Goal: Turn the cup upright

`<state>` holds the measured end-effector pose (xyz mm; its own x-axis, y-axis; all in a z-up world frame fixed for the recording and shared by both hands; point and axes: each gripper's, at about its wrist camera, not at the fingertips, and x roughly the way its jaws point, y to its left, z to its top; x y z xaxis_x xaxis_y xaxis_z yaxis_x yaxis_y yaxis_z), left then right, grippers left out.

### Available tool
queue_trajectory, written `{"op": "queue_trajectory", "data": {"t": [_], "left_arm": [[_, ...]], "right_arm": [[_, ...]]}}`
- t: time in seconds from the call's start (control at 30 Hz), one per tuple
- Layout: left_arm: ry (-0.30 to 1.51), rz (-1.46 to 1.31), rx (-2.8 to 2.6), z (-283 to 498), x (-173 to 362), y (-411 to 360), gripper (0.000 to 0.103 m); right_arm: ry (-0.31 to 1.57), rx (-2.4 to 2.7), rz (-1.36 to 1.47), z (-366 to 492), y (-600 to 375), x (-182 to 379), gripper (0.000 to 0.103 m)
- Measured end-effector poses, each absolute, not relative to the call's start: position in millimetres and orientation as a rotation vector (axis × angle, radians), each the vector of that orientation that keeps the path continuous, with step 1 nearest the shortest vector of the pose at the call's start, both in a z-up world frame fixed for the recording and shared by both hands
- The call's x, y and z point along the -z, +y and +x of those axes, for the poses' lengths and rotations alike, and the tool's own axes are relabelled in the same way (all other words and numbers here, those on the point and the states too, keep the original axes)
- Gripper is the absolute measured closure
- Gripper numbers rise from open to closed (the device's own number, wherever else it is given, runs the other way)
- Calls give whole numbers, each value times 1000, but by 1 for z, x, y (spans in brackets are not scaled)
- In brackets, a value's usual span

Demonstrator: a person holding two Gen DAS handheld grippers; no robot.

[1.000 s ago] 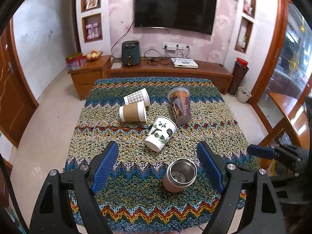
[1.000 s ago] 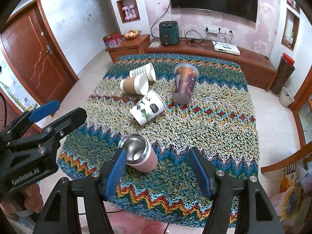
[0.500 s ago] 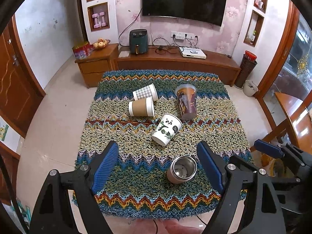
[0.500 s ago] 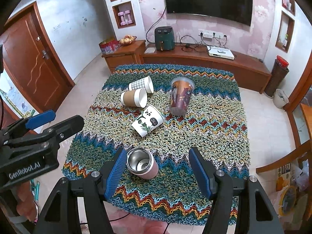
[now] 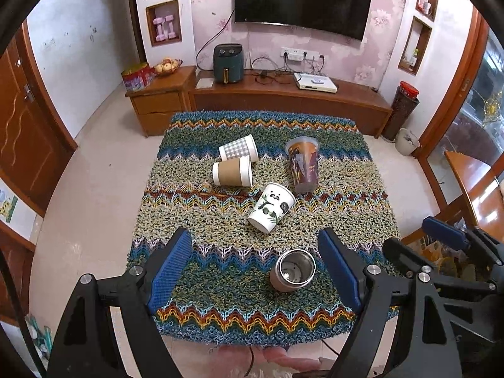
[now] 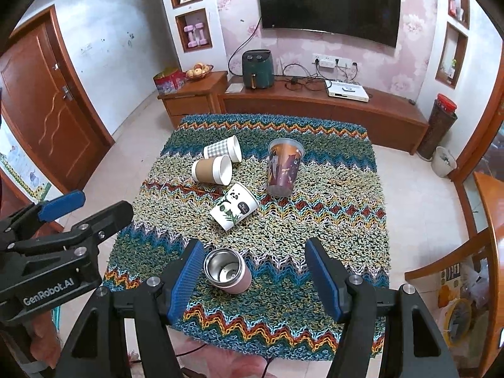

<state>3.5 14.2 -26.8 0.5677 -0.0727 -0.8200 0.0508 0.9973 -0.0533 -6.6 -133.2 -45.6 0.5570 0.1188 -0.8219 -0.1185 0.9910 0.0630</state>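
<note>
A table under a zigzag knit cloth point(image 5: 220, 283) point(image 6: 330, 220) holds several cups. A pink steel-lined mug point(image 5: 293, 271) point(image 6: 227, 271) lies on its side near the front edge. A panda paper cup point(image 5: 271, 207) point(image 6: 234, 205), a brown-sleeved cup point(image 5: 232, 173) point(image 6: 211, 169) and a checked cup point(image 5: 238, 148) point(image 6: 222, 149) also lie on their sides. A tall dark printed cup point(image 5: 303, 163) point(image 6: 284, 167) stands upright. My left gripper point(image 5: 258, 269) and my right gripper point(image 6: 253, 278) are both open and empty, held high above the front edge.
A wooden TV cabinet point(image 5: 283, 100) with a green air fryer point(image 5: 227, 63) stands behind the table. A wooden door point(image 6: 47, 104) is on the left, a wooden chair point(image 6: 478, 252) on the right. Tiled floor surrounds the table.
Both grippers have risen and drawn back from the table, so the cups look smaller and farther. No cup has moved. Both grippers stay open.
</note>
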Motion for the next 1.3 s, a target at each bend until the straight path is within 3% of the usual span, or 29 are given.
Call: {"op": "queue_trajectory", "data": {"t": [1.3], "left_arm": [[968,-13,59,5,23,21,18]], "right_arm": [[895,-96,-5,-11,-126,29,36]]}}
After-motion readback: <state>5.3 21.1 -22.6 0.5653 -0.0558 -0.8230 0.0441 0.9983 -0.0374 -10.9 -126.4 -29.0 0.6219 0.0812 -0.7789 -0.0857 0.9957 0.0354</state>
